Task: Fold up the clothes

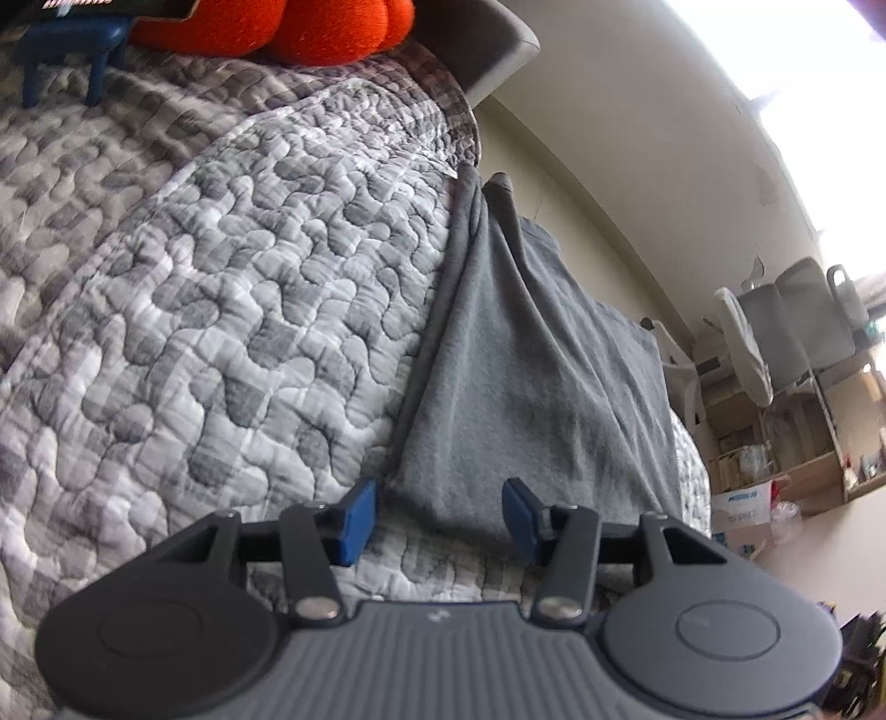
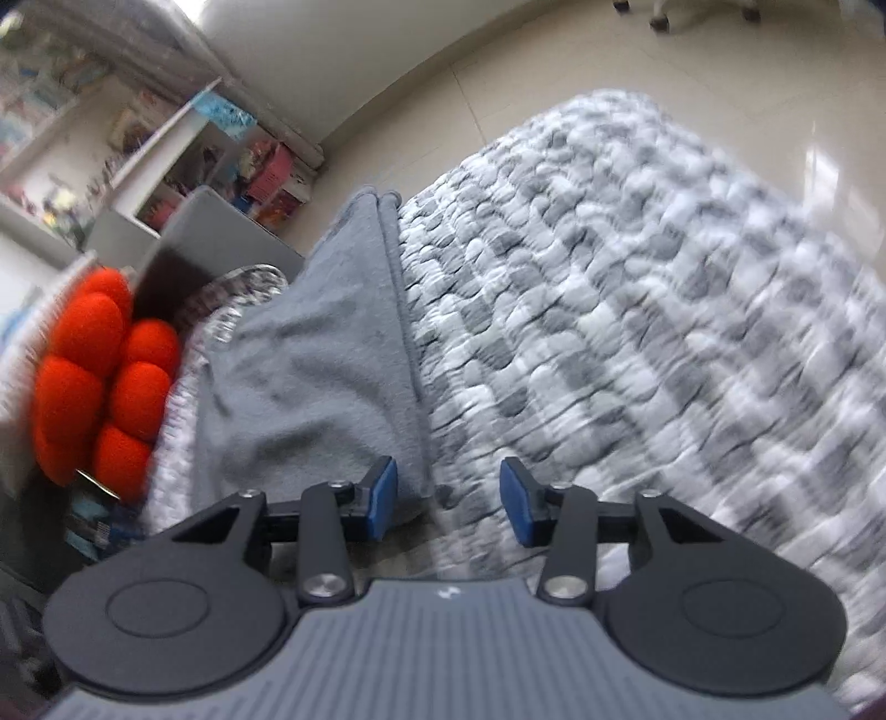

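A grey fleece garment [image 1: 531, 365] lies on the quilted bed, folded lengthwise with its doubled edge toward the quilt's middle. It also shows in the right wrist view [image 2: 326, 360]. My left gripper [image 1: 440, 512] is open, its blue pads on either side of the garment's near corner, just above it. My right gripper [image 2: 448, 501] is open over the garment's other near corner, with the edge seam between the pads. Neither holds cloth.
The grey and white quilt [image 1: 221, 288] covers the bed [image 2: 637, 310]. An orange knotted cushion [image 2: 105, 382] and a grey headboard [image 1: 487, 50] are at the bed's end. A blue stool [image 1: 66, 50] stands on the quilt. Shelves [image 1: 786, 432] and floor [image 2: 554, 72] lie beyond.
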